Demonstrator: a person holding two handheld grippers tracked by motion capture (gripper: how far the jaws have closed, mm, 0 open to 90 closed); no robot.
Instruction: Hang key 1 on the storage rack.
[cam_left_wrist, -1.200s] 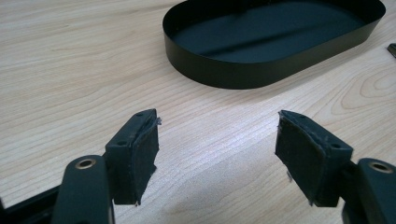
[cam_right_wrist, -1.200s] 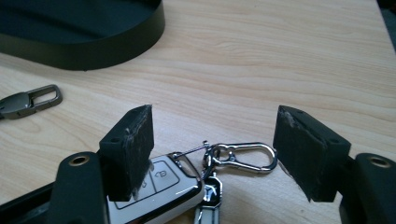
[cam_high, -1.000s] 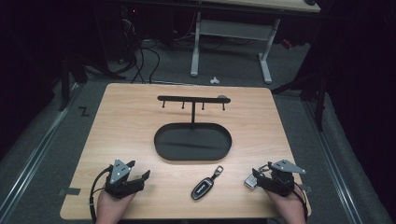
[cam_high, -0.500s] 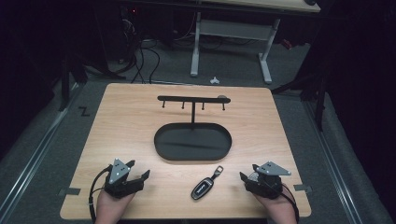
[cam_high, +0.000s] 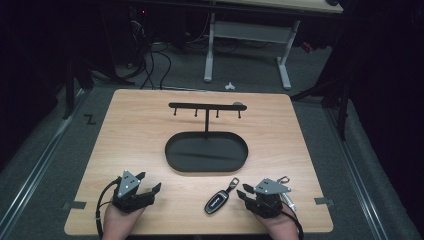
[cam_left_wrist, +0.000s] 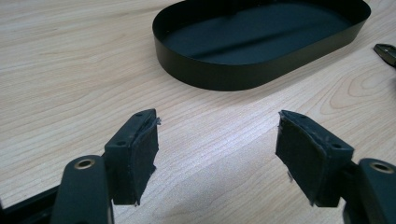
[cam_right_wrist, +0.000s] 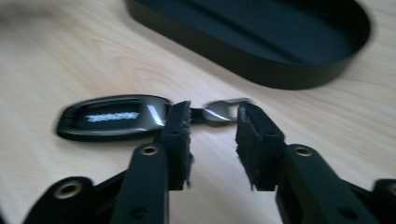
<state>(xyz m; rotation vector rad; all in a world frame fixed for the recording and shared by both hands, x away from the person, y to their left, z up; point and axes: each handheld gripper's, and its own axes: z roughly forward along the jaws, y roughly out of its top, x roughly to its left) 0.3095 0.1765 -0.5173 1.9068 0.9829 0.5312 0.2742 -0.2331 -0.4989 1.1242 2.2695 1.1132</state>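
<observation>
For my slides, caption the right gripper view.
Right gripper, jaws just narrowing, nears the metal ring of a black key fob before a black oval tray.

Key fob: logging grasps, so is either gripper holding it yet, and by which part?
Nothing is held. The right gripper has been closing its jaws around the key fob's metal loop, not yet pinching it.

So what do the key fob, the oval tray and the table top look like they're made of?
Key fob: probably glossy dark plastic, since it shows bright reflections, with a shiny metal loop at one end.
Oval tray: likely thin sheet metal with a matte black coat, judging by its thin, even wall and soft sheen.
Table top: light wood or a wood-look laminate, with visible grain lines; which of the two is unclear.
</observation>
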